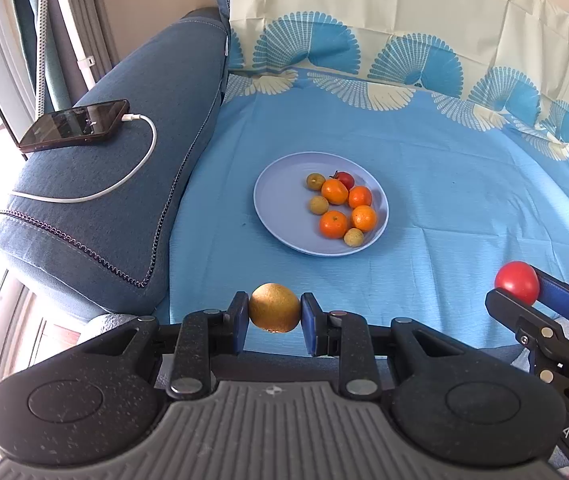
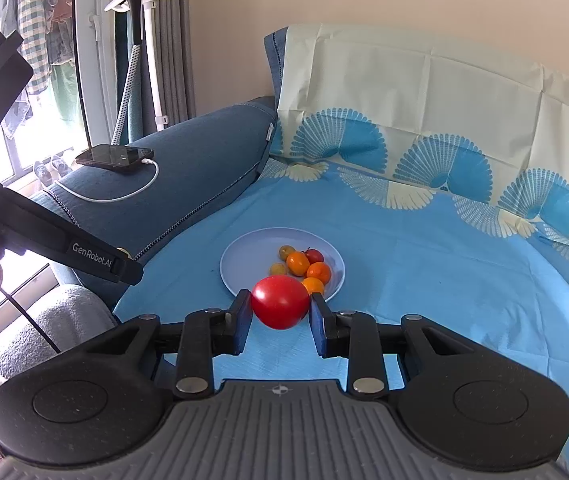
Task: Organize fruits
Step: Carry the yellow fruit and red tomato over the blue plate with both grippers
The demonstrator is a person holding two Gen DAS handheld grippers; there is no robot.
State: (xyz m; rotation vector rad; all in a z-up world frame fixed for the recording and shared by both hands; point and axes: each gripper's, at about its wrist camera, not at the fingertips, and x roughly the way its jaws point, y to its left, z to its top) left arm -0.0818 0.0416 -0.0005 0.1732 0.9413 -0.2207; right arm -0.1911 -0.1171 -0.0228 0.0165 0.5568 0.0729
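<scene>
My left gripper (image 1: pixel 274 309) is shut on a round brown-yellow fruit (image 1: pixel 274 307), held above the near edge of the blue cloth. My right gripper (image 2: pixel 280 307) is shut on a red tomato (image 2: pixel 280 301); it also shows at the right of the left wrist view (image 1: pixel 516 282). A pale blue plate (image 1: pixel 280 200) lies ahead on the cloth and holds several oranges (image 1: pixel 334 191), three small brown fruits (image 1: pixel 315 181) and a small red fruit (image 1: pixel 344 179). In the right wrist view the plate (image 2: pixel 252 258) lies just beyond the tomato.
A blue sofa arm (image 1: pixel 124 184) stands to the left with a phone (image 1: pixel 74 125) and a white charging cable (image 1: pixel 140 160) on it. The patterned blue cloth (image 1: pixel 464 200) covers the seat and backrest. The left gripper's body (image 2: pixel 44 224) crosses the left of the right wrist view.
</scene>
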